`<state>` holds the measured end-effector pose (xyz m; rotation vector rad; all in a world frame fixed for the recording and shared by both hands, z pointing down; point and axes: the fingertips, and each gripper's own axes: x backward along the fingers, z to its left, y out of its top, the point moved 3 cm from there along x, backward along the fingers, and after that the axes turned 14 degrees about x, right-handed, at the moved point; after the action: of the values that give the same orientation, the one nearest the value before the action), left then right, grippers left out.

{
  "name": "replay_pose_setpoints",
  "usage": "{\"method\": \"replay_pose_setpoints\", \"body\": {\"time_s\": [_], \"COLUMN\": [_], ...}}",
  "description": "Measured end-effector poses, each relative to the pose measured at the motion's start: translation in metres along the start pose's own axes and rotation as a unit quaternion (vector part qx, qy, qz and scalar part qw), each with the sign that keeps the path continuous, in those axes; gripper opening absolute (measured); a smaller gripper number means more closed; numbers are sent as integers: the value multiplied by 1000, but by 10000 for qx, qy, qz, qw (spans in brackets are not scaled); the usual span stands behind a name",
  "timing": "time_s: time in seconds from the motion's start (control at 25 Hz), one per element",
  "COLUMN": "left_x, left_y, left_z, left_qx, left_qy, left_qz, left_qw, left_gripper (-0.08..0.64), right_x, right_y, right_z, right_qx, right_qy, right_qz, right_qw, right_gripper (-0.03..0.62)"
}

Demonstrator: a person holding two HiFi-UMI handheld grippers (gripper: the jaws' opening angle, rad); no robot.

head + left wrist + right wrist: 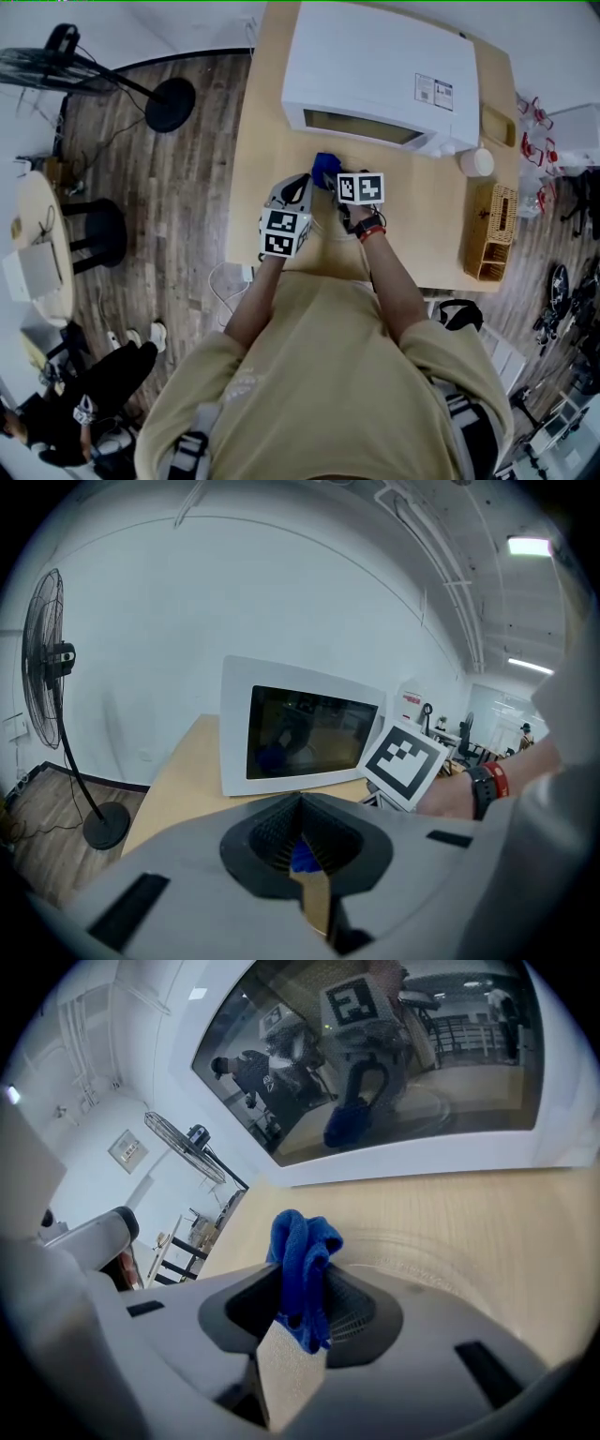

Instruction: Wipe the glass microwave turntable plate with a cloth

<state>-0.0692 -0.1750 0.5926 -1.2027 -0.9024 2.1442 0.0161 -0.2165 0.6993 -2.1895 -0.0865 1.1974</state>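
Observation:
My right gripper (298, 1312) is shut on a bunched blue cloth (302, 1265), which sticks up out of its jaws. The clear glass turntable plate (469, 1262) lies flat on the wooden table (427, 220) just beyond that gripper, in front of the microwave (375, 75). In the head view the right gripper (331, 183) and blue cloth (325, 169) sit close to the microwave's door. My left gripper (302, 185) is beside it on the left, with its jaws drawn together. Only a sliver of blue (302, 857) shows in the slit of the left gripper (302, 850).
The white microwave (300, 728) has its door closed and mirrors both grippers (375, 1063). A wicker basket (492, 230) and a white round lid (476, 161) stand at the table's right. A floor fan (56, 66) and a stool (98, 230) are left of the table.

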Motion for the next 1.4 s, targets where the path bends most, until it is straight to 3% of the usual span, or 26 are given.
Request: {"method": "replay_pose_setpoints", "body": {"time_s": [0.48, 0.92, 1.4], "left_x": [-15, -19, -28], "left_y": [7, 5, 3], "left_z": [-16, -25, -50], "left_qx": [-41, -64, -121], "left_qy": [-169, -236, -556], "left_qz": [-40, 24, 124], "left_qw": [9998, 9997, 9983], "left_gripper": [18, 18, 18], "right_x": [16, 34, 65], "right_y": [-7, -16, -33], "right_z": [-24, -44, -73], "right_qx": [-235, -464, -824], "right_qy": [-66, -325, -671], "right_qz": [-15, -146, -244], "right_qw": [9997, 9983, 9940], "right_gripper": [144, 144, 146]}}
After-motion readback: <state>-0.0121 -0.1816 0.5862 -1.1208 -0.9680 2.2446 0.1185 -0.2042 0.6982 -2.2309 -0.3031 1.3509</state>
